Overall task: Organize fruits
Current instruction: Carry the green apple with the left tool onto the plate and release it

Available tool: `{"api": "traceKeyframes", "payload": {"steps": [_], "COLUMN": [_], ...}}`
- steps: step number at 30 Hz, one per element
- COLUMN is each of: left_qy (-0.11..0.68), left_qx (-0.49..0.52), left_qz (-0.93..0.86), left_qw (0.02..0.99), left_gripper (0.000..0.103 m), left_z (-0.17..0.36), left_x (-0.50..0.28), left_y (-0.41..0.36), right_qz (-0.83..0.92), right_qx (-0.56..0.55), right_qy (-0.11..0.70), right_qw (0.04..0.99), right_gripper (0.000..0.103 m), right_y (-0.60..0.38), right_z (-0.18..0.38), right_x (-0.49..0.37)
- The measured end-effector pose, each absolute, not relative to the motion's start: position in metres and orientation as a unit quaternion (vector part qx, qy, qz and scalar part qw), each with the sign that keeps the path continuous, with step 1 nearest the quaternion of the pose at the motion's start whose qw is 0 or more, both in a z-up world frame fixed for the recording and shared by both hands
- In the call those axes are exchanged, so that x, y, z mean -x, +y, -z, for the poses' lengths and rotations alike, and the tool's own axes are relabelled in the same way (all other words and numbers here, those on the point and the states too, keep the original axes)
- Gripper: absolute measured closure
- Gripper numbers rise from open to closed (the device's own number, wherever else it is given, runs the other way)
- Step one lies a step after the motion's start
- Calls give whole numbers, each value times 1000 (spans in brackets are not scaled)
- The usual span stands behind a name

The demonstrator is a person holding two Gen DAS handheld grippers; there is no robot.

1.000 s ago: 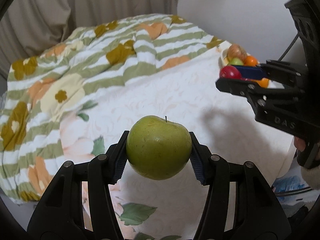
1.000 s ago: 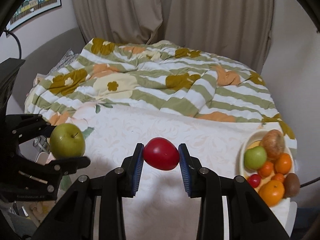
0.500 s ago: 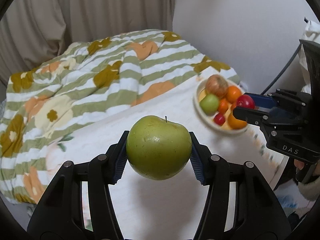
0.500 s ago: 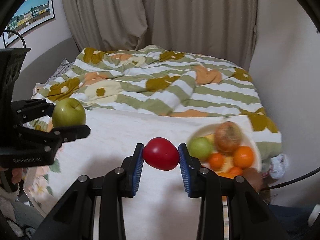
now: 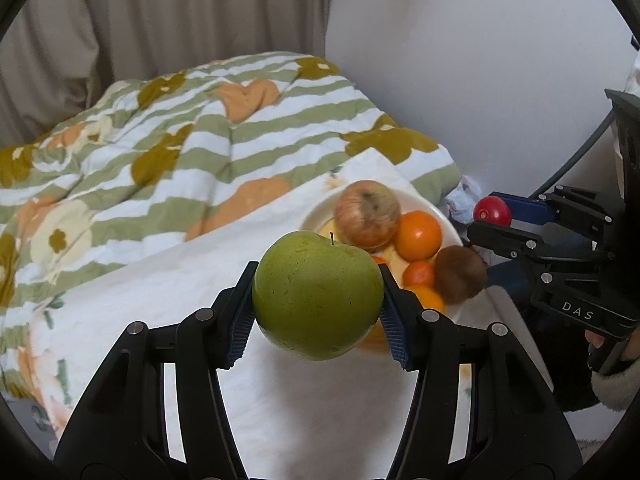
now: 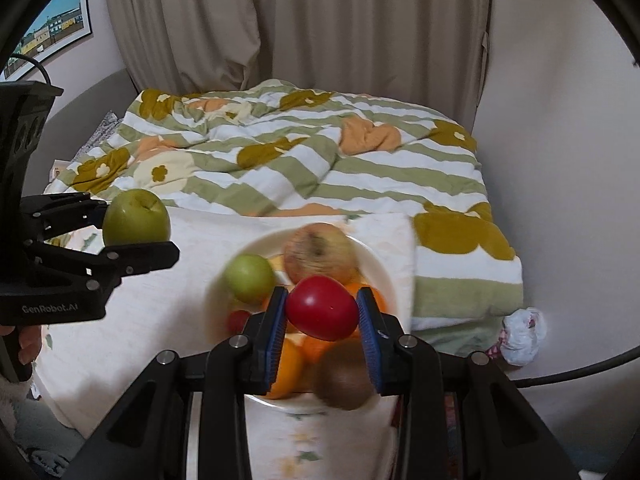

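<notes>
Right gripper (image 6: 322, 314) clamps red fruit (image 6: 321, 307) above white plate (image 6: 382, 270) of fruit. Left of plate, left gripper (image 6: 136, 230) grips green apple (image 6: 136, 222). Striped quilt (image 6: 304, 160) behind plate.

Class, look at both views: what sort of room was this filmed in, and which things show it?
Most likely a bedroom in a home. A bed with a striped, flowered quilt fills the middle, long curtains hang behind it, and a framed picture hangs on the wall. The fruit plate sits on the bed itself.
</notes>
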State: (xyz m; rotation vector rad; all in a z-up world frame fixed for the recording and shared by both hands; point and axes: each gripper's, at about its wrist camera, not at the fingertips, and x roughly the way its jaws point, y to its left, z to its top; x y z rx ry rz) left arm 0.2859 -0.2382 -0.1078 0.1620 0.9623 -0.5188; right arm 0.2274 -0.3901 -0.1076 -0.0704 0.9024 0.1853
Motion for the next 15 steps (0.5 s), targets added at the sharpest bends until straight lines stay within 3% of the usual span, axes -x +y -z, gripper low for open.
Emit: {"api": "traceKeyframes", "payload": {"steps": [15], "left_qy": [494], "left_qx": [-113], "left_qz": [289], "left_qw": [812], "left_gripper": [40], "left_z": [160], "left_x": [-305], "left_y": [-315], "right_qz": [-71], "right_qx": [5], "right_qy": [449], "right_qw": [891], "right_gripper": [71], "right_y": [-439], "right_z": [128], "right_x": [-242]}}
